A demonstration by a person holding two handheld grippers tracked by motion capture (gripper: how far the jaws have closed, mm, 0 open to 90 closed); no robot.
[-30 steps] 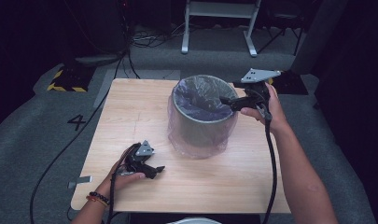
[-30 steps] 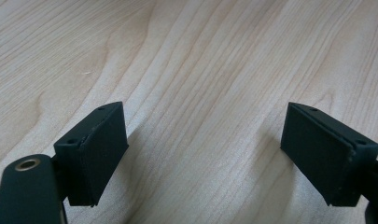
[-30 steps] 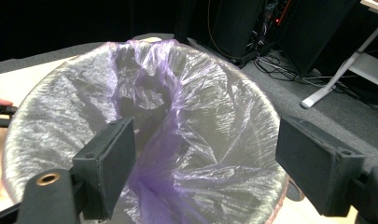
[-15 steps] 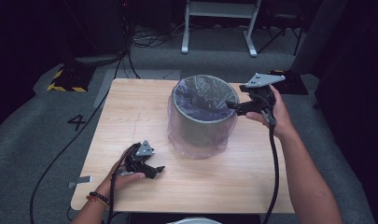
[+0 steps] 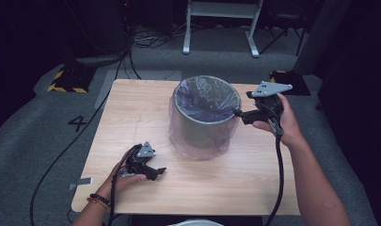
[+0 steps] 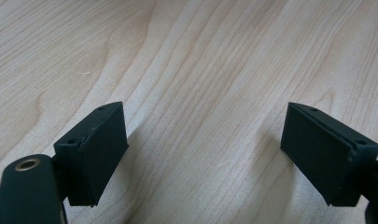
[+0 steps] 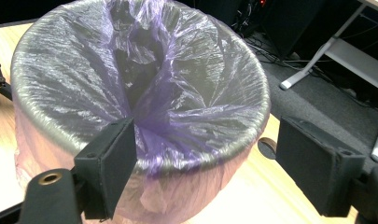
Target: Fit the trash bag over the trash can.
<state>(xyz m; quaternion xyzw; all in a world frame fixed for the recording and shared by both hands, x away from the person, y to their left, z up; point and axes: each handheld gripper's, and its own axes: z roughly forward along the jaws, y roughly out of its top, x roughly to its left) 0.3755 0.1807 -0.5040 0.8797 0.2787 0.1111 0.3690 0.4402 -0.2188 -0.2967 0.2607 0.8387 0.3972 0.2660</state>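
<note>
A grey round bin (image 5: 203,123) lined with a thin purple plastic bag (image 5: 207,96) stands in the middle of the wooden table (image 5: 131,113). The bag folds over the rim and hangs down the outside. My right gripper (image 5: 236,112) hovers at the bin's right rim, open, with nothing between its jaws; in the right gripper view the bin's rim (image 7: 84,133) lies just beyond the jaws and the bag (image 7: 154,79) sags into the bin. My left gripper (image 5: 157,172) rests low near the table's front left, open, over bare wood (image 6: 200,93).
The table sits on grey carpet with a number 4 marked at the left (image 5: 78,123). Cables (image 5: 66,150) trail across the floor. A white-legged stand (image 5: 221,23) and dark equipment stand behind the table. A yellow-black striped block (image 5: 66,80) lies at the left.
My right gripper has drawn back to the right, off the bin's opening to just outside its right rim. The left gripper has not moved.
</note>
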